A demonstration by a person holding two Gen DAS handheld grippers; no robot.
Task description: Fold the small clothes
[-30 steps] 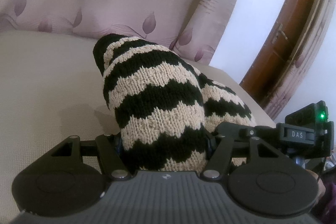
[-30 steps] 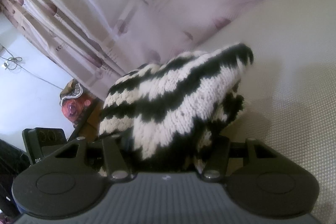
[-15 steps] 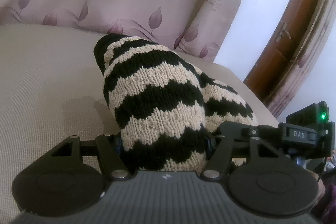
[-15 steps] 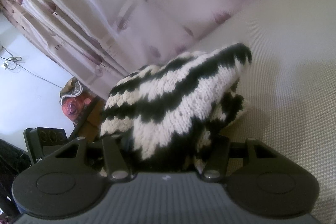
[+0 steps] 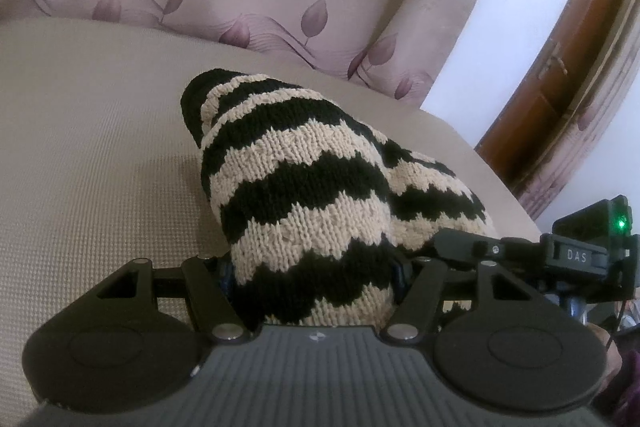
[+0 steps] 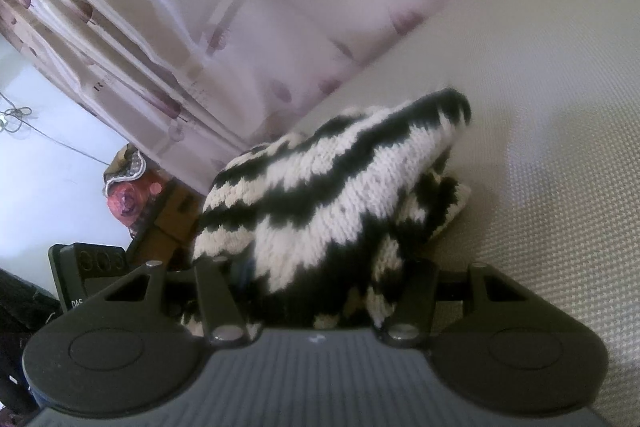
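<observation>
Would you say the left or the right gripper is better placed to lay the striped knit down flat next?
Probably left. Both the left gripper and the right gripper clamp the striped knit, but the left faces more bare beige mattress, while the right gripper sits nearer the mattress edge.

Soft daylight fills both views — the curtain (image 6: 224, 7) looks washed out and blurred, edges bow with fisheye distortion, shadows stay faint.

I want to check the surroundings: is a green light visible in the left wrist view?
Yes, a small green light glows on the black device at the right edge.
</observation>
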